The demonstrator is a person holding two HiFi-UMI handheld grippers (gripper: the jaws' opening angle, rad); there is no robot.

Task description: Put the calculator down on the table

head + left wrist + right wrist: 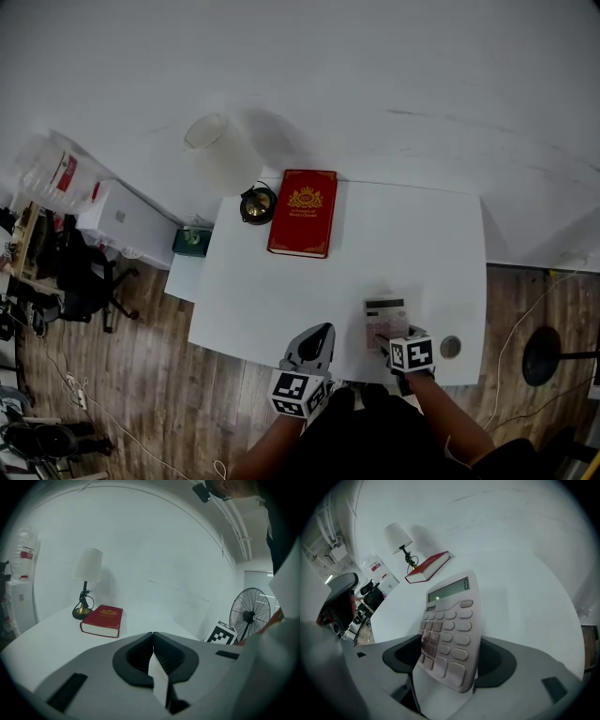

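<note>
– Now, right gripper (pixel 447 662) spread wide, calculator (pixel 450 620) tilted between its jaws, seemingly loose, resting on the surface (pixel 529 602). Left gripper (pixel 153 660) closed, empty.
– Risky: a crooked retreat could snag it, dragging it off the near edge.

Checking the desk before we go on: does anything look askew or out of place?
Only the calculator: it sits skewed between the right tool's open jaws, near the table's front edge; I cannot tell whether it lies flat. The red book and lamp sit tidily at the far side.
</note>
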